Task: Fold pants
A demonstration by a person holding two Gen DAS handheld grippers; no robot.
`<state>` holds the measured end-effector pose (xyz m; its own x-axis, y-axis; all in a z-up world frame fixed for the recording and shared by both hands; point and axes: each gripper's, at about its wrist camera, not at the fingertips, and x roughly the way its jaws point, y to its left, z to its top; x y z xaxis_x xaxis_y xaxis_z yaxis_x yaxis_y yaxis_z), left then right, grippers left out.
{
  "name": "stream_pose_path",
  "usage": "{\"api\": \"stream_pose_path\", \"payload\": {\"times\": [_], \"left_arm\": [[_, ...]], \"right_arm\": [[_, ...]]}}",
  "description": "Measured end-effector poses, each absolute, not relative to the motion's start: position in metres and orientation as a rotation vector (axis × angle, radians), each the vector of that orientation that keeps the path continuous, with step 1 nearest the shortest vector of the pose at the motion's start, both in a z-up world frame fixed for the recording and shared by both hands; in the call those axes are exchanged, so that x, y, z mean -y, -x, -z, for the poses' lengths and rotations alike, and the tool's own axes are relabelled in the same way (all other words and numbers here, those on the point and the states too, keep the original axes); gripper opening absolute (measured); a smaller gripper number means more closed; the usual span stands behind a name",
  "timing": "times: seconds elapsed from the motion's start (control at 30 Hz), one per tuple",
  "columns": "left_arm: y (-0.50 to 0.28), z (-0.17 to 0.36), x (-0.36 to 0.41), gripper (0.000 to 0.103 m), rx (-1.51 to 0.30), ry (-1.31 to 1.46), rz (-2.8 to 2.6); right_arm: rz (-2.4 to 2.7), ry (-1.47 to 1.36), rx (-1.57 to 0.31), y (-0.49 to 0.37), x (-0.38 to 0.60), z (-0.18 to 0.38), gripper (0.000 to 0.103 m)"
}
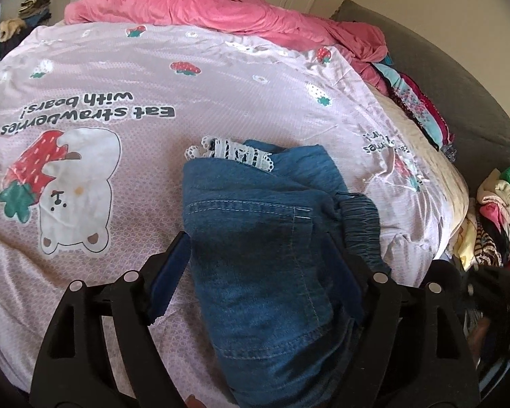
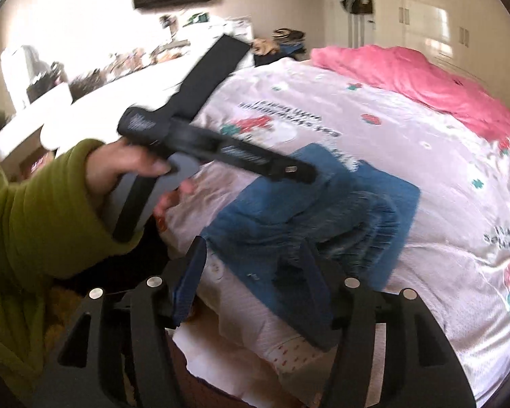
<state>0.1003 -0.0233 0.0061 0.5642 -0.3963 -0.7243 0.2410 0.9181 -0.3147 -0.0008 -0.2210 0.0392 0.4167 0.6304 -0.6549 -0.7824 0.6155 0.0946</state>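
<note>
The folded blue denim pants (image 1: 255,210) lie on the pink strawberry-and-bear bedspread (image 1: 119,142), back pocket up, with white lace trim (image 1: 234,153) peeking out at the far end. My left gripper (image 1: 256,238) straddles the pants' near part, jaws wide apart, the left finger just beside the denim's edge. In the right wrist view the pants (image 2: 384,197) lie near the bed's edge. My right gripper (image 2: 253,243) hovers over their near corner, open with nothing pinched. A hand in a green sleeve (image 2: 112,170) holds the left tool above the pants.
A crumpled pink blanket (image 1: 221,10) covers the far end of the bed. Folded colourful clothes (image 1: 414,102) sit along the grey headboard (image 1: 459,78). A loose clothes pile (image 1: 499,210) lies beyond the bed's right edge. A cluttered white desk (image 2: 119,81) stands past the bed's left side.
</note>
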Motion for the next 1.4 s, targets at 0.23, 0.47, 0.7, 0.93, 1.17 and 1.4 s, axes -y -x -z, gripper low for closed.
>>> {"api": "stream_pose_path", "payload": {"times": [0.23,0.47,0.7,0.93,1.17,1.4], "left_arm": [[-0.092,-0.007,0.019,0.075,-0.887,0.197,0.367],[-0.085,0.005,0.012,0.075,-0.912,0.233,0.369],[-0.085,0.022,0.016,0.075,-0.955,0.241,0.392],[-0.086,0.029,0.027,0.07,-0.969,0.22,0.418],[-0.095,0.035,0.031,0.066,-0.969,0.232,0.424],[-0.092,0.026,0.034,0.041,-0.929,0.257,0.446]], "right_arm": [[-0.751,0.06,-0.776,-0.037,0.251,-0.031,0.056],[-0.6,-0.028,-0.888,-0.069,0.272,-0.006,0.056],[-0.613,-0.145,-0.972,-0.086,0.282,0.014,0.056],[-0.63,-0.244,-1.039,-0.108,0.284,0.025,0.056],[-0.676,-0.21,-1.05,-0.124,0.269,0.031,0.045],[-0.715,-0.101,-0.951,-0.108,0.254,0.016,0.025]]}}
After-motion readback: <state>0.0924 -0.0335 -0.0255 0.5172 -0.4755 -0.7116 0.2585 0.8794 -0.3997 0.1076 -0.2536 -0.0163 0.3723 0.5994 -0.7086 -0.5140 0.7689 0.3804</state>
